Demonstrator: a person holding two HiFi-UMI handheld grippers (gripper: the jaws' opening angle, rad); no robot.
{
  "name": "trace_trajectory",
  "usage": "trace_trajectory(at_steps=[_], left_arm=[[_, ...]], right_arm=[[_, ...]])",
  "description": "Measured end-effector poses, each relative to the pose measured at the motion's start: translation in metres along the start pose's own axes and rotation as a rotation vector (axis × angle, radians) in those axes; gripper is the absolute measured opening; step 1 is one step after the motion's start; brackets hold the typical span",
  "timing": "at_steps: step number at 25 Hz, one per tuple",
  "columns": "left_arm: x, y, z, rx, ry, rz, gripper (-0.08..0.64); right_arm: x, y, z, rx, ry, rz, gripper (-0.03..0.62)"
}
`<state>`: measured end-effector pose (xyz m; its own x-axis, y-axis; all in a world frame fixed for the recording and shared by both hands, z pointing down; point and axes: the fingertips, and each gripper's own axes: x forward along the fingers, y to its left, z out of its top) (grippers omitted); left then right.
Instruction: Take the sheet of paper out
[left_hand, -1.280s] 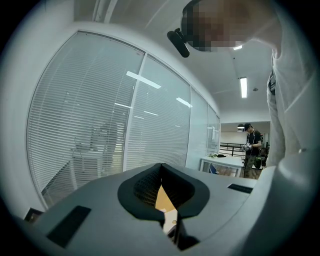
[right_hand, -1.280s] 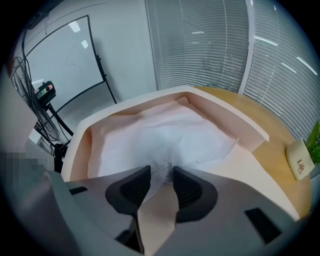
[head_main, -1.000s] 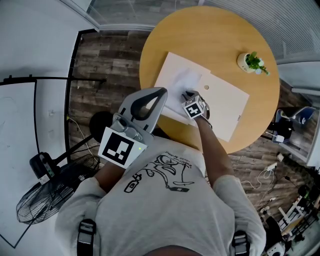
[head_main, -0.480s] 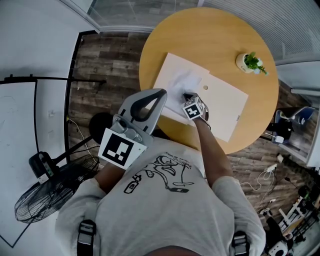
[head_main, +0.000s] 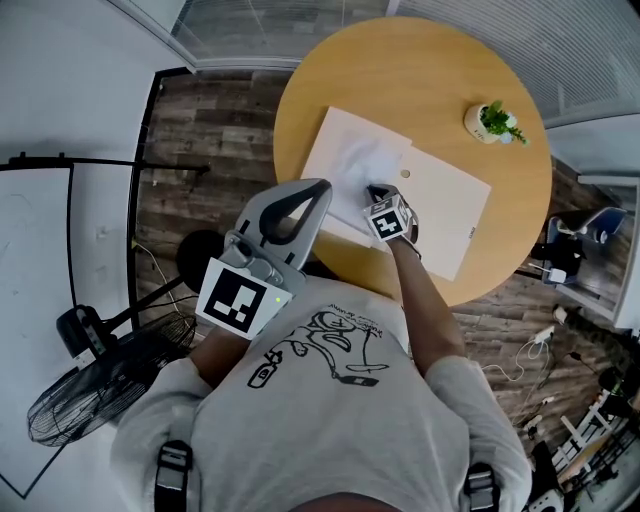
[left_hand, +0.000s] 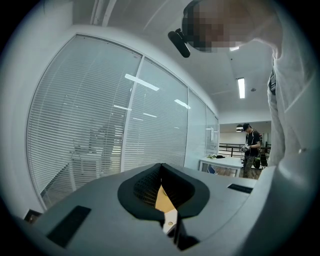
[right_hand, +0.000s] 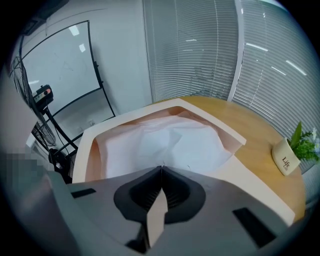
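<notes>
An open cream folder (head_main: 450, 215) lies on the round wooden table (head_main: 420, 60). A white sheet of paper (head_main: 365, 160) rests in its left half. My right gripper (head_main: 377, 192) points steeply down at the sheet's near edge. In the right gripper view its jaws (right_hand: 161, 168) are shut on the sheet of paper (right_hand: 165, 142), which wrinkles and rises at the pinch. My left gripper (head_main: 322, 185) is held level near the person's chest, off the table. It is shut with nothing held (left_hand: 161, 166).
A small potted plant (head_main: 490, 122) stands at the table's far right, also in the right gripper view (right_hand: 292, 150). A floor fan (head_main: 90, 400) and a whiteboard on a stand (head_main: 60, 200) are on the floor to the left.
The right gripper has risen slightly at the sheet's near edge, and the paper puckers there. The left gripper has stayed in place.
</notes>
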<state>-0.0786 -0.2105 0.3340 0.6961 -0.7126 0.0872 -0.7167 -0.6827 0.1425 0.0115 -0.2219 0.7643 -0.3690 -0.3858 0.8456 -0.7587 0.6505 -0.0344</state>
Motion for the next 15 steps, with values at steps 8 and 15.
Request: trace_trajectory(at_steps=[8,15], left_arm=[[-0.006,-0.018,0.004,0.005,-0.010,-0.012,0.020],[-0.008,-0.030,0.006,0.016,-0.016,-0.018,0.020]], right_arm=[[-0.025,-0.002,-0.003,0.006,-0.032,-0.013,0.009],[-0.043,-0.009,-0.005,-0.002,-0.054,-0.037,0.008]])
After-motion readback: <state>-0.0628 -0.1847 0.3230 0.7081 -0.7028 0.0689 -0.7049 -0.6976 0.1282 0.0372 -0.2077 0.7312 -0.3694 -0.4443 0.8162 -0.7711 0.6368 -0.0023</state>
